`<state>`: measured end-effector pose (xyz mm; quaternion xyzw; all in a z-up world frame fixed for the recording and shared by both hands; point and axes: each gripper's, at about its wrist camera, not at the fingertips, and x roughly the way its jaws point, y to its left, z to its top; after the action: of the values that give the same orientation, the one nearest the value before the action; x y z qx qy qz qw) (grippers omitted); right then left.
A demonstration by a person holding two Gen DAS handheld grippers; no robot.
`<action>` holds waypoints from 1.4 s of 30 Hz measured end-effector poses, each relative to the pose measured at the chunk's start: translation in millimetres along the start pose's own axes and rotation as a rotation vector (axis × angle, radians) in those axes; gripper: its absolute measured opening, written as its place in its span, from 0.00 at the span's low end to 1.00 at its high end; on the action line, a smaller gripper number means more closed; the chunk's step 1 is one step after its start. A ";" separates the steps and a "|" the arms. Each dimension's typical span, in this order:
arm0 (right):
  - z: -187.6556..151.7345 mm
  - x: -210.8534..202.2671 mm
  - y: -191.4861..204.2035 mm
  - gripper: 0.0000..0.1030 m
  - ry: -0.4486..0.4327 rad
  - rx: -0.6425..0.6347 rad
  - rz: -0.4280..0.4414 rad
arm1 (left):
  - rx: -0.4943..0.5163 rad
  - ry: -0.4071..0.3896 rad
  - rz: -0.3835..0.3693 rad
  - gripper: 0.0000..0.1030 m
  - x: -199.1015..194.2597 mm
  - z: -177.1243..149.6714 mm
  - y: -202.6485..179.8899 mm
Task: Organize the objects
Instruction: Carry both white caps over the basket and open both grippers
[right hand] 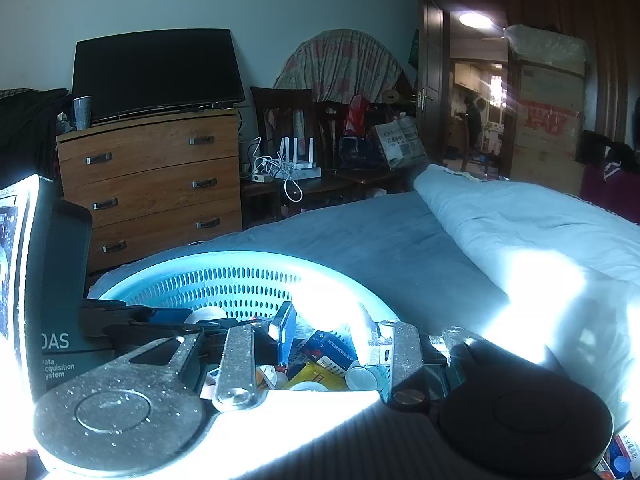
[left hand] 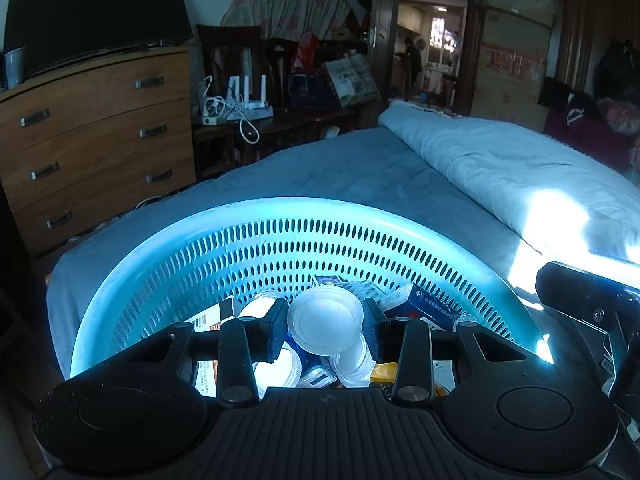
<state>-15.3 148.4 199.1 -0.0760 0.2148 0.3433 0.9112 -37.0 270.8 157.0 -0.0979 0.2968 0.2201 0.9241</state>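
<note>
A light-blue perforated plastic basket [left hand: 280,216] sits on the bed and holds several small items: white jars, boxes, a yellow packet. My left gripper [left hand: 325,326] is inside the basket, shut on a clear white round jar [left hand: 324,318] gripped by its sides. My right gripper [right hand: 328,330] hovers over the basket's right side [right hand: 224,268], jaws apart and empty, above a blue box [right hand: 332,350] and a yellow packet [right hand: 316,374]. Strong sunlight washes out the right finger.
The bed [left hand: 340,168] has a blue sheet and a rolled light quilt [left hand: 500,160] on the right. A wooden dresser [left hand: 96,136] with a TV stands at left. Chairs, a router and bags crowd the far wall. The left gripper's body [right hand: 60,280] is close at left in the right wrist view.
</note>
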 end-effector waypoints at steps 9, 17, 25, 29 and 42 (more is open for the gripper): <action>-3.3 0.5 -2.3 0.31 0.003 0.011 0.002 | 0.008 0.002 0.001 0.39 3.2 2.1 -3.3; -3.4 2.8 -1.6 0.31 0.006 0.015 0.000 | 0.010 0.003 0.003 0.39 4.1 2.6 -3.8; -2.4 4.7 -0.3 0.31 0.009 0.014 0.000 | 0.011 0.004 0.002 0.39 6.4 1.2 -3.9; -3.8 8.4 1.2 0.31 0.013 0.016 0.000 | 0.011 0.006 0.002 0.39 8.2 -0.3 -4.3; -6.6 12.6 1.8 0.37 0.012 0.013 -0.006 | 0.014 0.010 0.014 0.42 13.5 -0.1 -1.9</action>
<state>-10.2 155.3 187.6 -0.0726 0.2221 0.3385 0.9115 -26.4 273.7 148.9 -0.0904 0.3036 0.2240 0.9217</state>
